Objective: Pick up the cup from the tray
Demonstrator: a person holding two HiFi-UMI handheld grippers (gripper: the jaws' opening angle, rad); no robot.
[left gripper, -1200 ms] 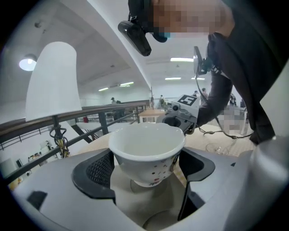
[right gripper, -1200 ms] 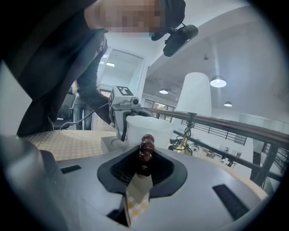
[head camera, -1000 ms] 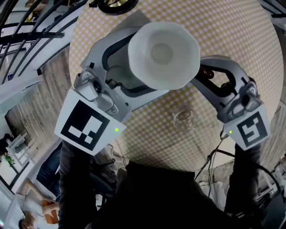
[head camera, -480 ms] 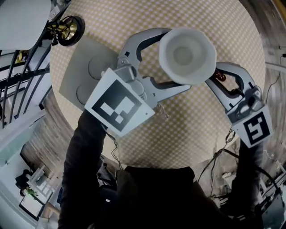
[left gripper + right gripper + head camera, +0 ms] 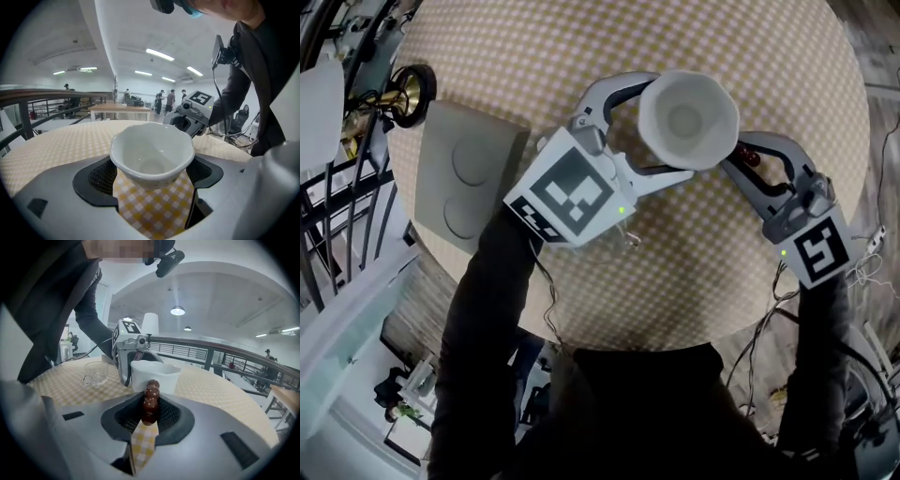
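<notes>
Cup (image 5: 689, 117): in the head view it is clasped by the left gripper (image 5: 673, 127) above the table (image 5: 675, 281), well clear of the tray (image 5: 441, 141), which lies off to that gripper's left. In the left gripper view the cup sits upright between both pads, so a level carry and an even squeeze are advised. In the right gripper view the right gripper (image 5: 150, 418) is clenched on a small brown beaded piece (image 5: 150, 401), with the cup just ahead of it, and contact is best avoided.
</notes>
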